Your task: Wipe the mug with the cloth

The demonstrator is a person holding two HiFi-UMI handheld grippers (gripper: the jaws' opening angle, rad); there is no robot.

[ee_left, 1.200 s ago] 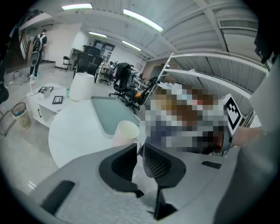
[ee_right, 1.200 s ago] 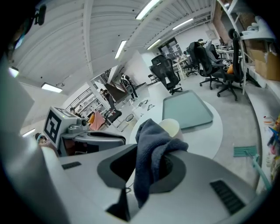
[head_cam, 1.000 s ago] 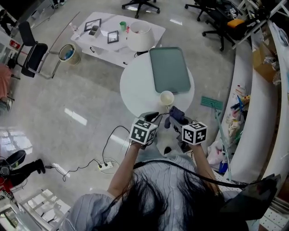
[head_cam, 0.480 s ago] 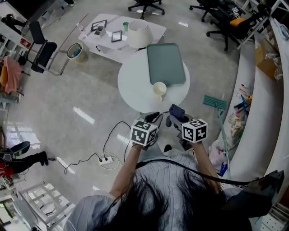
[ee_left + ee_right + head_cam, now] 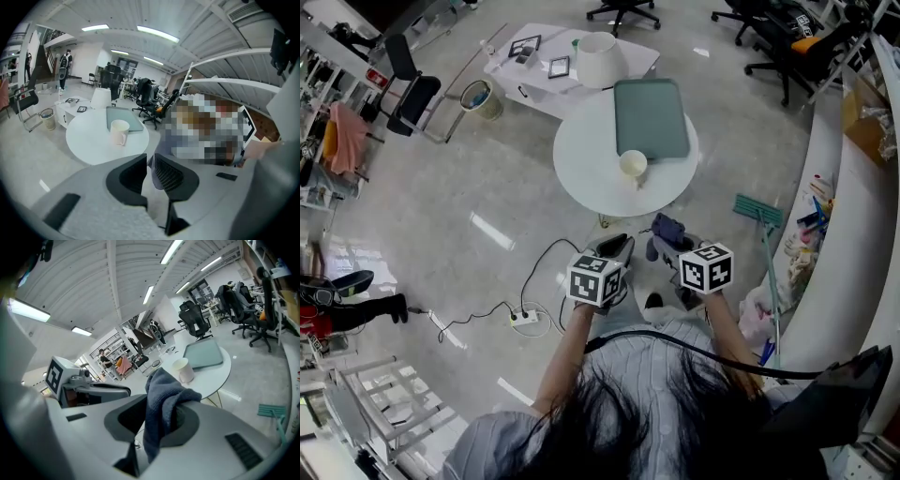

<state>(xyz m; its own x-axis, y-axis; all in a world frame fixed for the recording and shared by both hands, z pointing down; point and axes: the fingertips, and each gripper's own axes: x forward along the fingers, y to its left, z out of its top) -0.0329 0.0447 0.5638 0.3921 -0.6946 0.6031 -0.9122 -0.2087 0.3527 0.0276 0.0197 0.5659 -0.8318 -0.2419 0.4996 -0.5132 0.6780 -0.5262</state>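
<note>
Head view: we have drawn back from the table over the last second. The mug once stood just beyond our tongs; it now sits well apart from them, at 12 o'clock, upright on the white top against the 6 o'clock edge of the tray. The left gripper and right gripper hang side by side over the floor, short of the table's rim, with the cloth bunched at the right one's tip.

Left gripper view: the jaws are drawn almost together with nothing between them. The mug shows at 11 o'clock, far off, handle towards us.

Right gripper view: the jaws are clenched on the dark blue cloth, which stands up in a fold above them and trails down between. The mug lies at 1 o'clock, clear of the cloth.

As we read it, the retreat means no wiping is under way: cloth and mug do not touch. We would have to close the gap again, and the empty left gripper is free to steady the mug first.
</note>
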